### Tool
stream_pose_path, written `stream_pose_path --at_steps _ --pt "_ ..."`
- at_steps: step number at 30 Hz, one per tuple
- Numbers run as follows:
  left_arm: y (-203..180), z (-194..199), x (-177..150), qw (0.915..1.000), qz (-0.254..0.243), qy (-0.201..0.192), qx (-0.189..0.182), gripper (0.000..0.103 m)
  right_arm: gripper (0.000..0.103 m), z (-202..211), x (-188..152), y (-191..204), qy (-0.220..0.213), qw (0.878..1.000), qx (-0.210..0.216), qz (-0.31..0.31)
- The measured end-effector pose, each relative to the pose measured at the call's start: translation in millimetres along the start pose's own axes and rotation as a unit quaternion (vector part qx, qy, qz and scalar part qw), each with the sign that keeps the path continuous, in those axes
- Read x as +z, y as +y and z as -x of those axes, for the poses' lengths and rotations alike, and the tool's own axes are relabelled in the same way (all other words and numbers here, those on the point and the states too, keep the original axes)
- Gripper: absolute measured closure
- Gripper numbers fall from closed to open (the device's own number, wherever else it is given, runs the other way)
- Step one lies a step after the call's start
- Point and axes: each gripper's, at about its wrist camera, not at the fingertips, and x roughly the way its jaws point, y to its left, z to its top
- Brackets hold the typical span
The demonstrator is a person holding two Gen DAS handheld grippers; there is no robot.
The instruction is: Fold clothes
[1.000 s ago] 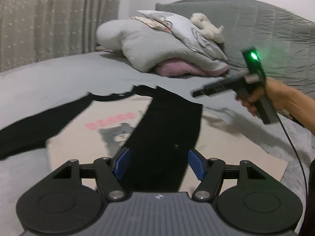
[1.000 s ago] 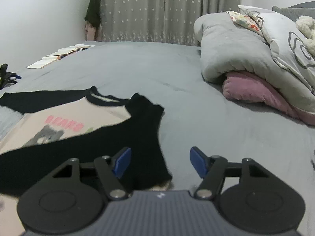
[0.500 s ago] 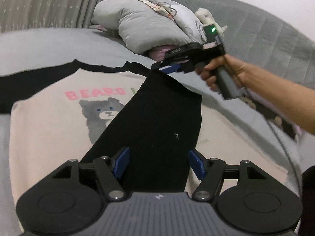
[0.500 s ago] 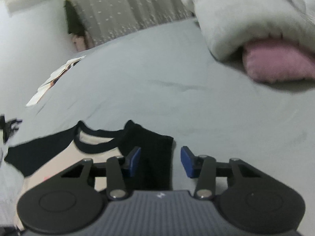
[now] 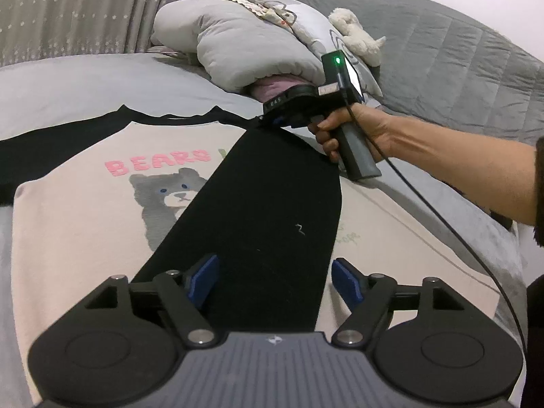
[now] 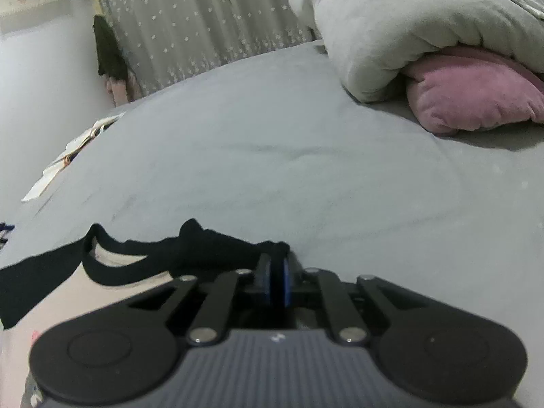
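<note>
Lying flat on the grey bed (image 5: 85,81), the shirt (image 5: 78,210) has a cream front with a bear print, and its black sleeve (image 5: 272,204) is already folded across the chest. It looks like thin, limp knit: light, not slippery, and likely to sag and crease wherever it goes unsupported. So the sensible holds are at seams and corners, not mid-panel.

The right gripper (image 6: 276,280) has its tongs closing, nearly pressed together, on the black fabric at the shoulder corner beside the collar (image 6: 102,268); cloth sits pinched between the pads. The left gripper (image 5: 274,280) hovers over the lower part of the folded sleeve with its tongs spread and opening, nothing between them. I'd judge its best bite to be the hem edge on the same side, so both ends lift together.

Beyond the collar there is open bedsheet. The heap of pillows (image 5: 238,47) and the pink cushion (image 6: 476,91) lie well apart to the right, and papers (image 6: 68,149) lie far off near the wall.
</note>
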Motion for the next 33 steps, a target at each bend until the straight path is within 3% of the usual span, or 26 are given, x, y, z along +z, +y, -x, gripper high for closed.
stream_pose_path --at_steps 1,2,6,8,13,18,21,25,27,29,33 --pt "-1 1 1 1.0 0.0 0.001 0.001 0.029 0.076 3 1 0 -0.002 1.0 -0.001 -0.002" --pt "-1 2 2 1.0 -0.001 0.001 0.001 0.029 0.071 12 4 1 -0.011 1.0 -0.01 -0.003" --pt "-3 5 8 1.0 -0.003 0.005 0.005 0.029 0.072 43 8 9 -0.046 0.999 -0.017 0.021" --pt "-4 10 12 0.9999 -0.006 0.005 0.008 0.029 0.081 58 3 20 -0.058 0.996 -0.023 0.061" --pt "-2 22 13 0.9998 -0.012 0.007 0.014 0.029 0.085 60 -22 56 -0.05 0.986 -0.027 0.155" --pt "-4 20 -11 0.9982 -0.05 0.012 0.031 0.029 0.082 26 -40 43 -0.021 0.984 -0.092 0.151" --pt "-10 16 -12 0.9965 -0.07 0.017 0.042 0.023 0.078 27 -38 31 -0.023 0.992 -0.077 0.093" --pt "-11 17 -8 0.9967 -0.066 0.022 0.041 0.023 0.074 37 -41 49 -0.027 0.988 -0.092 0.12" --pt "-10 19 -3 0.9976 -0.05 0.025 0.04 0.023 0.068 45 -45 55 -0.033 0.989 -0.091 0.115" --pt "-8 22 1 0.9981 -0.036 0.027 0.042 0.023 0.051 54 -52 61 -0.039 0.988 -0.093 0.114" --pt "-2 27 9 0.9974 -0.018 0.028 0.064 0.023 0.036 81 -75 82 -0.052 0.986 -0.1 0.123"
